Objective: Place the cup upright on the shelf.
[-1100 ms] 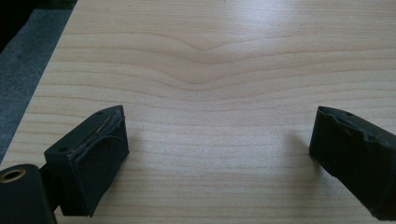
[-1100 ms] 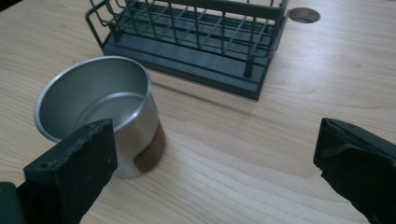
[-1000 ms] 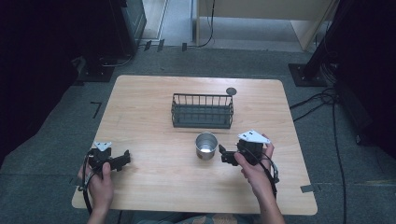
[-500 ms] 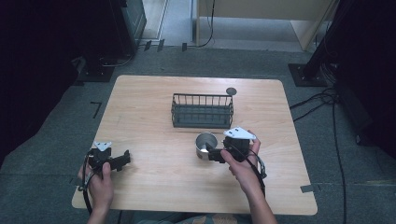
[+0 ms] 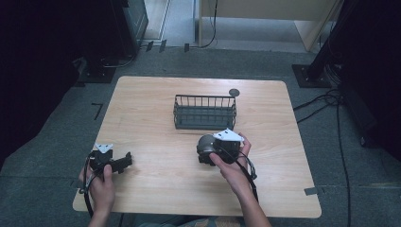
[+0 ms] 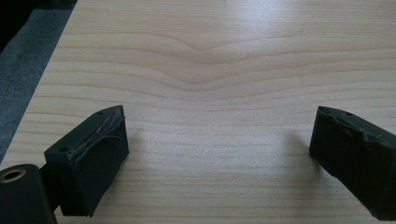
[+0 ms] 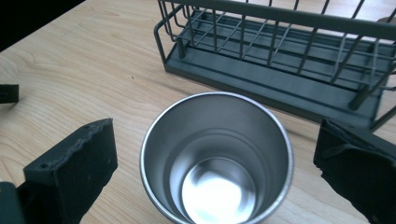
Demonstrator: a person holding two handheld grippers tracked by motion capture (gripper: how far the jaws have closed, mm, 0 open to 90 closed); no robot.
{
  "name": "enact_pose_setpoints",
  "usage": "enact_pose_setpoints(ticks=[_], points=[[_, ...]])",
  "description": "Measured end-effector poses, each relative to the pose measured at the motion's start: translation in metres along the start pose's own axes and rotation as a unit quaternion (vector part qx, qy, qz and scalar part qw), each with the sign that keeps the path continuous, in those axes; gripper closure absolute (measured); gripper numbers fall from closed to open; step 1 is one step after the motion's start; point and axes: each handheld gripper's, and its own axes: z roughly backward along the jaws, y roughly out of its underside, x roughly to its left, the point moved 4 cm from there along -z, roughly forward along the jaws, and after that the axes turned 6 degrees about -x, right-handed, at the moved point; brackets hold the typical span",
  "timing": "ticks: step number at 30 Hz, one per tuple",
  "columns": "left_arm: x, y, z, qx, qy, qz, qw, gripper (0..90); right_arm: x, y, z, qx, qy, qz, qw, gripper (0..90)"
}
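A shiny steel cup point(image 7: 217, 158) stands upright and empty on the wooden table point(image 5: 156, 118), just in front of a dark wire basket point(image 5: 204, 112). My right gripper point(image 7: 215, 135) is open, one jaw on each side of the cup with a gap on both sides, touching neither. From above, the right gripper point(image 5: 204, 152) and the hand cover most of the cup point(image 5: 205, 141). My left gripper point(image 5: 126, 162) rests near the table's front left corner, open over bare wood point(image 6: 219, 119) with nothing between its jaws.
The wire basket point(image 7: 280, 51) is empty and lies close behind the cup. A small dark round disc point(image 5: 233, 92) sits by the basket's far right corner. Cables trail from both grippers toward the front edge. Grey floor surrounds the table.
My right gripper has moved left toward the cup and now straddles it with open jaws. The left gripper has stayed in place.
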Motion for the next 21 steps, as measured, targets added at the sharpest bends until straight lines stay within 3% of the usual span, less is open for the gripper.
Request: enact_pose_setpoints(ticks=[21], points=[[0.0,0.0,0.0,0.0,0.0,0.0,1.0,4.8,0.0,0.031,-0.029,0.036,0.05,-0.002,0.9981,0.0]])
